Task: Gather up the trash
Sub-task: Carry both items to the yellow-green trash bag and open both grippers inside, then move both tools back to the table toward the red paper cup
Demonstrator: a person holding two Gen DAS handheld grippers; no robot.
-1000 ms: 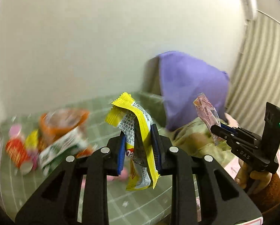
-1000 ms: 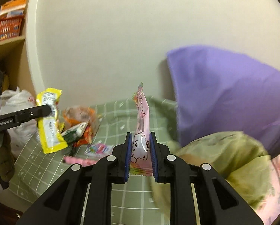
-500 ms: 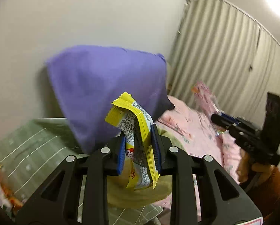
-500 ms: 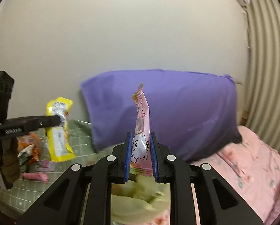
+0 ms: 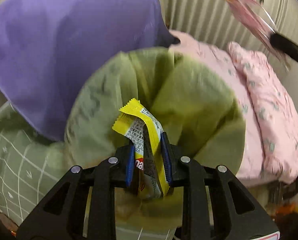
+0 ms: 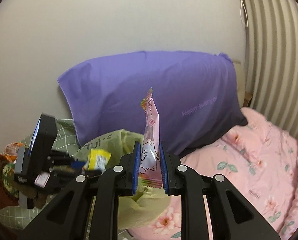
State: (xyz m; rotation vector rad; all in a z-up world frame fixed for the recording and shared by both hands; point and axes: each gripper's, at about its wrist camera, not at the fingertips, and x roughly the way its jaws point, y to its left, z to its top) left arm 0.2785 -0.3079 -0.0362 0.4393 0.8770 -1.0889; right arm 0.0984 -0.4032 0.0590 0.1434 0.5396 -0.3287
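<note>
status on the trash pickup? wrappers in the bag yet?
Not yet. Picked up: left gripper is shut on the yellow wrapper right above the open green bag; right gripper is shut on the pink wrapper. Left: drop both in. More litter lies at the bed's far left.

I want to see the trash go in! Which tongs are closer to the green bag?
Left. The left tongs, gripping the yellow wrapper, point down right over the green bag opening. The right tongs, holding the pink wrapper, sit farther back beside it.
</note>
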